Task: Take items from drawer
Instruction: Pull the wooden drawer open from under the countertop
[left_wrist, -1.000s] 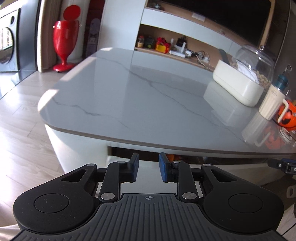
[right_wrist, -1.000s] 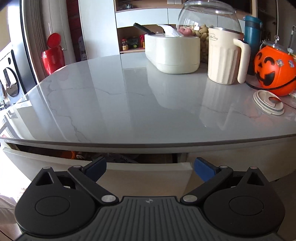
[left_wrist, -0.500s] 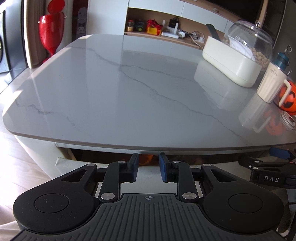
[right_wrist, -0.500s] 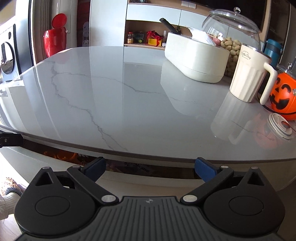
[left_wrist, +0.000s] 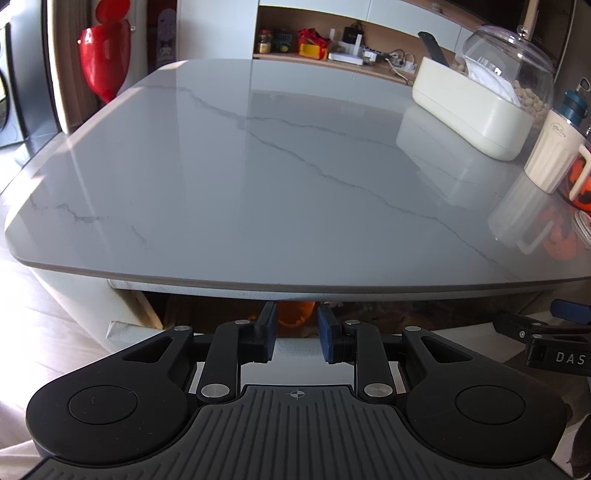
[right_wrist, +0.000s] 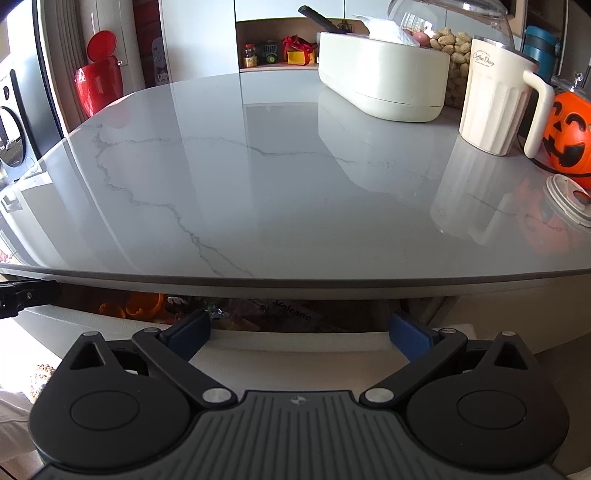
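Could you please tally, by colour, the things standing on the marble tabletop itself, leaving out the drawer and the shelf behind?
Cream: 3, the oval box, the mug and the loose lid.
Orange: 1, the pumpkin bucket.
Clear: 1, the domed peanut jar.
Teal: 1, the bottle.
Total: 6

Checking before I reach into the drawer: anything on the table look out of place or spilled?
One thing: a loose white lid lies flat on the table beside the orange pumpkin bucket, off any container. Nothing looks spilled.
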